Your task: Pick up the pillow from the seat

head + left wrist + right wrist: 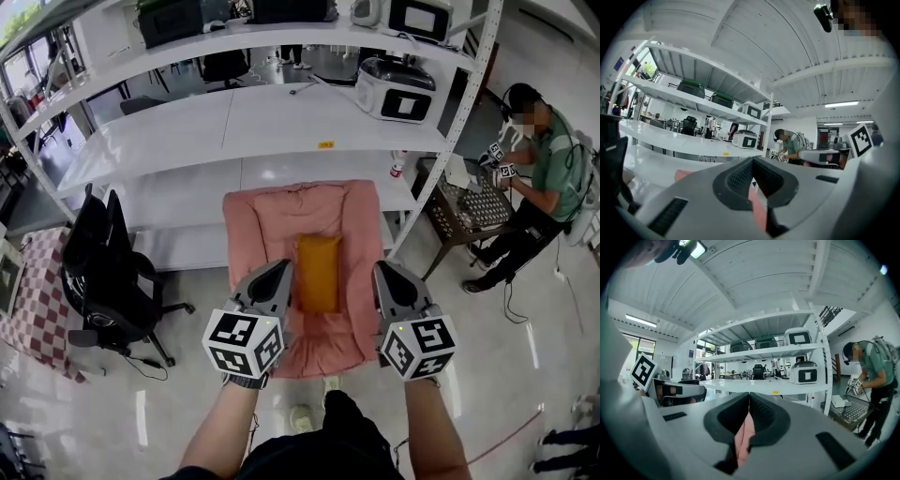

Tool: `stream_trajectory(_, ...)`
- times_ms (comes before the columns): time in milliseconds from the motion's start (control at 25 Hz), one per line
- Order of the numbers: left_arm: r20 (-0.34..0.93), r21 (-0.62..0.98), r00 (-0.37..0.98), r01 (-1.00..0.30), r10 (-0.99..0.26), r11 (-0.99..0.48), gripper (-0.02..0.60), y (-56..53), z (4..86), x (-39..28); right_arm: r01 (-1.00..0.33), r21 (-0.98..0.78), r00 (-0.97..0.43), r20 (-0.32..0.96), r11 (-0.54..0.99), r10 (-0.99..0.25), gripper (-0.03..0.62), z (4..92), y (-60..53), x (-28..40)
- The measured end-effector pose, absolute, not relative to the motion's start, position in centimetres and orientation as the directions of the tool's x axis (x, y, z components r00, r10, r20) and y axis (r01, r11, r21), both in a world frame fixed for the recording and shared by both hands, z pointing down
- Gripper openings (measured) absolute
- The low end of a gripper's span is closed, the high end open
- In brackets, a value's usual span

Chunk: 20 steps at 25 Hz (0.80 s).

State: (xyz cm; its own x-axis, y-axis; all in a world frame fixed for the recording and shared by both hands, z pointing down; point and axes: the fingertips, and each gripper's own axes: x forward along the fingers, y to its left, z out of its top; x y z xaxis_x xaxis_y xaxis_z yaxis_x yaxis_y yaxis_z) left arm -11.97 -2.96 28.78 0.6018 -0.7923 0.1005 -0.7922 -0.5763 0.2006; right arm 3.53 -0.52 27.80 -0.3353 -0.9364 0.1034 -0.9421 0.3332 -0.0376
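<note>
Nearest, the left tool (pixel 278 269) and right tool (pixel 385 272) hover side by side over the front of a pink seat (pixel 251 225). Each has its jaws pressed together with nothing pinched between them. An orange pillow (pixel 319 272) lies flat in the seat's middle; in the head view it shows between the two tools, and neither touches it. Behind the seat stands a white rack (pixel 281 131). A black office chair (pixel 108 272) stands beside the seat on the left, and a person (pixel 548 173) is well apart on the right.
</note>
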Motion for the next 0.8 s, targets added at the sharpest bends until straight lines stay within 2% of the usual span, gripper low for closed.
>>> stream_trajectory(800,0.162,0.247,0.561,-0.819,-0.812,-0.517,0.006,-19.0,37.6,-9.7,-0.926,-0.091,-0.376,0.202,0.365,-0.904,0.005,37.0,-17.6,5.2)
